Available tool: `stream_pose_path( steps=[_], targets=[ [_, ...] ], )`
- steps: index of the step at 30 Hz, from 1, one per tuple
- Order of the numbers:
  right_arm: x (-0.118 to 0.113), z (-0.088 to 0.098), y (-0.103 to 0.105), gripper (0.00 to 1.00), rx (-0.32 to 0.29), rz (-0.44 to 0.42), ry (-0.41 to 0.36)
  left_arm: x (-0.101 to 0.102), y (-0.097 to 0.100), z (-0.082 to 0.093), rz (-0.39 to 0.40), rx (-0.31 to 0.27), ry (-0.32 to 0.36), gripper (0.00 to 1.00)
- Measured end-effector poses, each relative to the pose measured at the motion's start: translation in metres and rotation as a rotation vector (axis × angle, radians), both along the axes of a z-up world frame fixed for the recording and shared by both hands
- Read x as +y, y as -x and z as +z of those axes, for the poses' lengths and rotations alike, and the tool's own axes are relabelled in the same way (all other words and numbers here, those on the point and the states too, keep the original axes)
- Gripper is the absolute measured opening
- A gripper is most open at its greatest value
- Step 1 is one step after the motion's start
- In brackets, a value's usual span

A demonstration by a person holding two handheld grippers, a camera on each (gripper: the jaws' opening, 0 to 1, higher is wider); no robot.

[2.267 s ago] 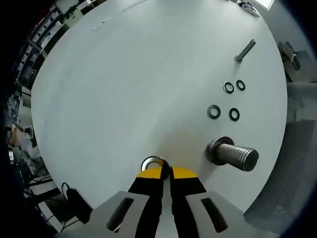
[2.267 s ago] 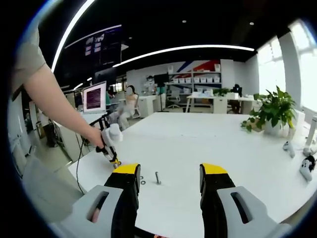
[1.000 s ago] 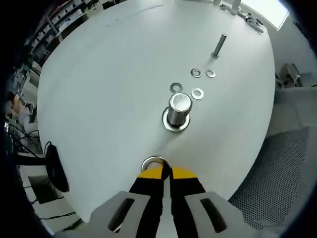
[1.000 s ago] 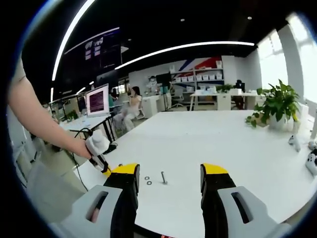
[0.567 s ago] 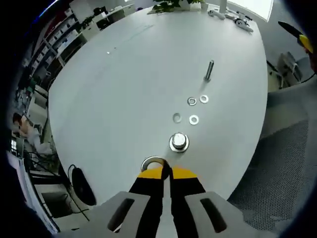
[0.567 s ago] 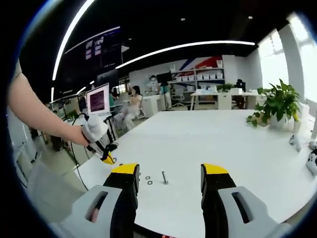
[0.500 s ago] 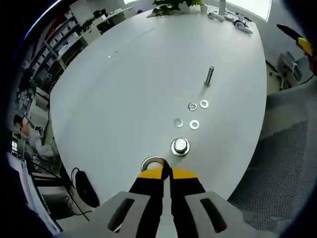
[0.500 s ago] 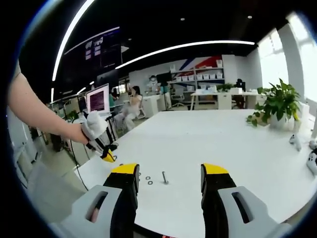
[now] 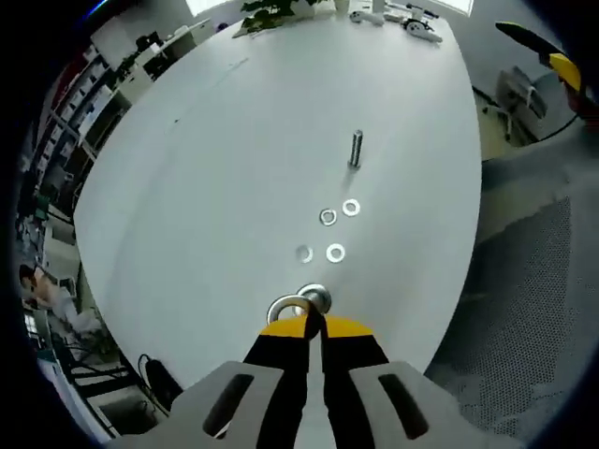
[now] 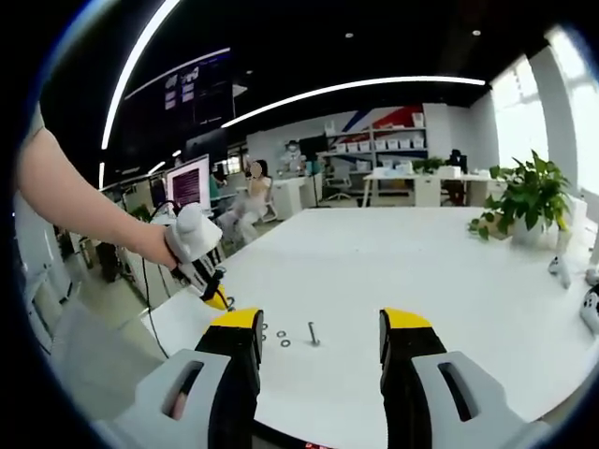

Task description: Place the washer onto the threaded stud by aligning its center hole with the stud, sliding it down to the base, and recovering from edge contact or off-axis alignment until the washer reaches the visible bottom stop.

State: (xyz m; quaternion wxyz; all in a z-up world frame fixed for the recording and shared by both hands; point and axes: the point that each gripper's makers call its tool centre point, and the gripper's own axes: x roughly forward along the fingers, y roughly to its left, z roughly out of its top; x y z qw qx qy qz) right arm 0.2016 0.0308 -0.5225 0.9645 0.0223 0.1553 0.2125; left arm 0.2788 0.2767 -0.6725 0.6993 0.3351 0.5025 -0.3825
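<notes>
Table [image 9: 234, 140] white. Washer [image 9: 288, 306] silver, in left gripper [image 9: 314, 327]: yellow tips, black jaws, grey body. Threaded stud [image 9: 315, 297] and four loose washers [image 9: 335, 253] beyond it silver; bolt [image 9: 356, 148] beyond those grey. Right gripper [image 10: 318, 323] same yellow/black/grey. Plant [image 10: 522, 201] at table's far edge green.

Each gripper has pale grey moulded bodies with slotted openings, running into black jaws capped with yellow tips: the left gripper [image 9: 314, 327] and the right gripper [image 10: 323, 329] match. The person's hand [image 10: 167, 245] leads to a bare forearm; a grey short sleeve [image 10: 36, 126] shows above.
</notes>
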Motion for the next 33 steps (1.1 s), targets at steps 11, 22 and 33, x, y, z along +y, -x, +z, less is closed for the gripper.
stream_pose_path(
  steps=[11, 22, 33],
  targets=[
    [-0.0005, -0.0008, -0.0002, 0.53, 0.007, -0.003, -0.005, -0.0023, 0.0044, -0.0055, -0.039, 0.015, -0.046, 0.01],
    [-0.0012, -0.0008, -0.0001, 0.53, 0.008, -0.008, -0.007, -0.0054, 0.0059, -0.0047, -0.070, 0.004, -0.074, 0.02],
    [-0.0015, -0.0014, -0.0001, 0.53, 0.014, -0.007, -0.017, -0.0063, 0.0094, -0.0073, -0.129, -0.071, -0.140, 0.05]
  ],
)
